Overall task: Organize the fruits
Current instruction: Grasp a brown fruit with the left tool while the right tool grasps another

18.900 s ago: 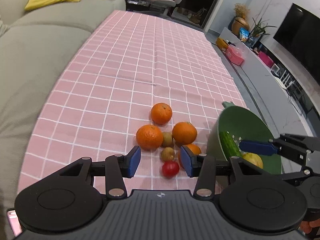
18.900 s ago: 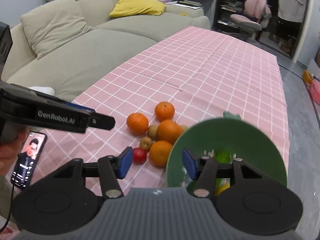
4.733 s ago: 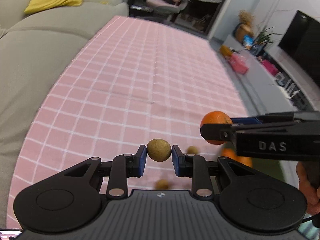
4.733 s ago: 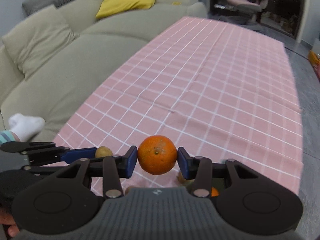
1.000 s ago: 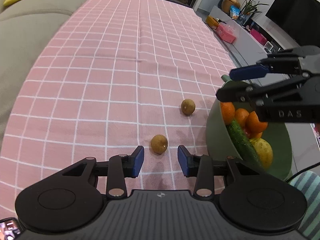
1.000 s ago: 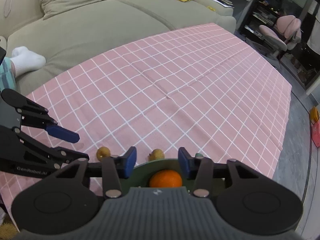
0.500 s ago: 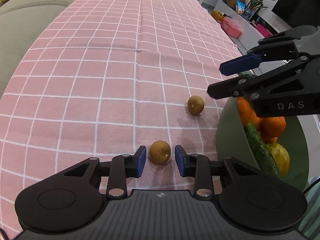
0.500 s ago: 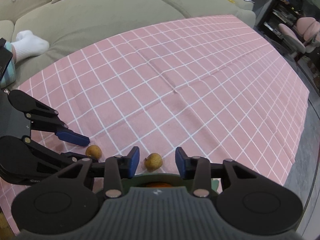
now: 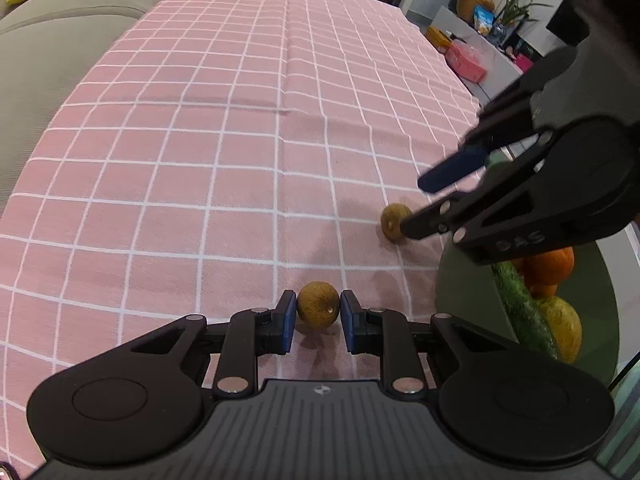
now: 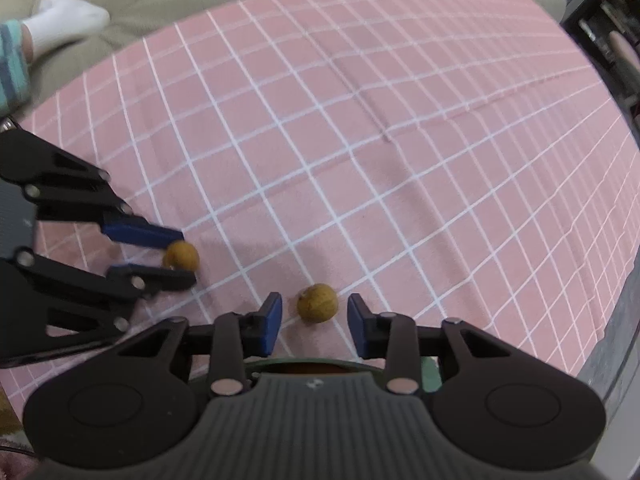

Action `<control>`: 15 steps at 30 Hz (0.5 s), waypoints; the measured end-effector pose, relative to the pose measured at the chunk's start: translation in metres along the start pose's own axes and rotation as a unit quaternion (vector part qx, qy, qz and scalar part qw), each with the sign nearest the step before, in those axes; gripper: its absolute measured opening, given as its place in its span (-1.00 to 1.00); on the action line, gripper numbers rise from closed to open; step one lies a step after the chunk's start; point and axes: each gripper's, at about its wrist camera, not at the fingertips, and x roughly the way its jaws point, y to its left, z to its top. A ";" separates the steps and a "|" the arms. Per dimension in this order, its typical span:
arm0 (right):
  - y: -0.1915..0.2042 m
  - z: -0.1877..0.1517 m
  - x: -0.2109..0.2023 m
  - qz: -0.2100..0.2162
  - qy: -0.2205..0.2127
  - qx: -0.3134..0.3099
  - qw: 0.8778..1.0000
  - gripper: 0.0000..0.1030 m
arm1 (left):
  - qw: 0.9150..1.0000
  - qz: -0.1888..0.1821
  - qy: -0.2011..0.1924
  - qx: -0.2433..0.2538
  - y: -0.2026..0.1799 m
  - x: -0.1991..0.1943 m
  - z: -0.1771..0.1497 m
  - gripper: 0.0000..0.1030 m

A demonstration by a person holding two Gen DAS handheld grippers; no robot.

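Note:
Two small brown kiwis lie on the pink checked cloth. My left gripper [image 9: 318, 314] has its blue pads against the near kiwi [image 9: 318, 309], which rests on the cloth; it also shows in the right wrist view [image 10: 182, 255]. My right gripper [image 10: 314, 320] is open, its fingers either side of the second kiwi [image 10: 317, 302] without touching it; that kiwi also shows in the left wrist view [image 9: 394, 222]. The green bowl [image 9: 452, 280] at the right holds oranges [image 9: 550, 266], a cucumber [image 9: 520, 308] and a yellow fruit [image 9: 564, 330].
The pink checked cloth [image 9: 240, 120] covers the table far ahead. A beige sofa [image 9: 48, 40] runs along the left edge. A person's foot in a white sock [image 10: 60, 16] rests on the sofa. Shelving with a pink box [image 9: 466, 64] lies beyond the right edge.
My left gripper has closed onto the near kiwi. My right gripper has come down from over the bowl and now straddles the second kiwi.

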 end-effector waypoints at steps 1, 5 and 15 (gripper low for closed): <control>0.000 0.002 0.002 -0.001 0.009 0.000 1.000 -0.41 | 1.000 0.001 -0.002 -0.004 0.002 -0.002 0.001 -0.50; -0.001 0.010 0.013 0.003 0.033 0.008 0.999 -0.41 | 1.000 0.001 -0.009 -0.015 0.007 -0.007 0.003 -0.50; -0.003 0.018 0.033 -0.009 0.059 0.020 0.998 -0.51 | 1.000 -0.004 -0.013 -0.028 0.012 -0.012 0.005 -0.50</control>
